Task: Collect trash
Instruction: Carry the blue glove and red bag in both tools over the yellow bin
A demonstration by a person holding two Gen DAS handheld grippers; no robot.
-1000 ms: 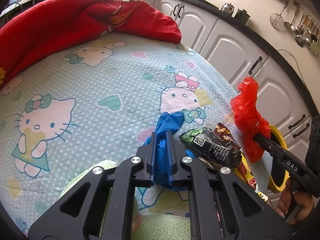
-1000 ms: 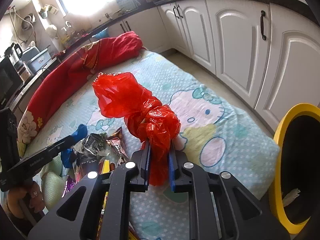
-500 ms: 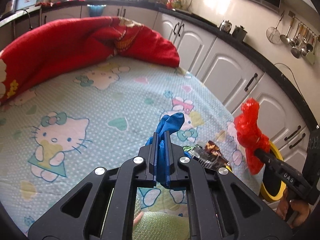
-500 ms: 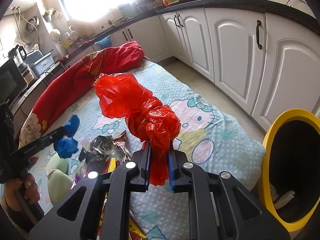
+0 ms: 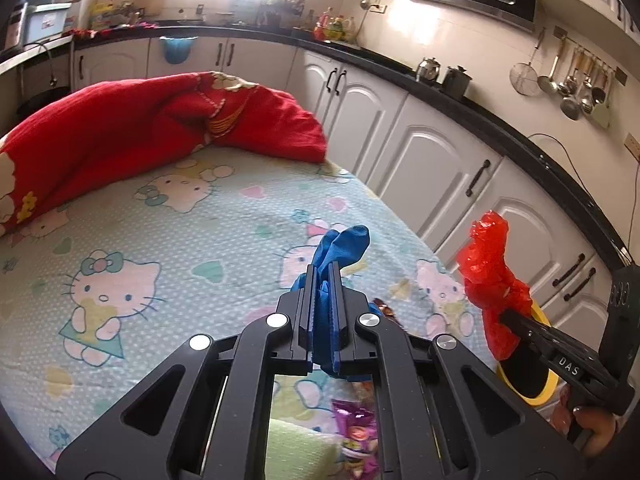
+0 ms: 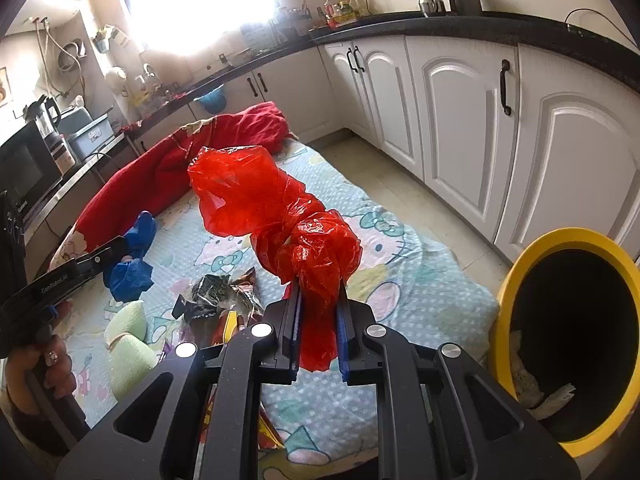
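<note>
Crumpled blue rag [image 5: 340, 248] is pinched flat between the left gripper [image 5: 323, 280] fingers. Crinkly red plastic bag [image 6: 280, 216] is clamped between the right gripper [image 6: 318, 296] fingers, bunched, above the bed [image 6: 420, 280]; round yellow-rimmed bin [image 6: 516, 268] right of them.

We see a crinkled, glossy red plastic bag [image 6: 280, 216], soft matt blue cloth [image 5: 340, 248], shiny foil wrappers [image 6: 218, 294] and a printed cotton sheet [image 5: 160, 232].
</note>
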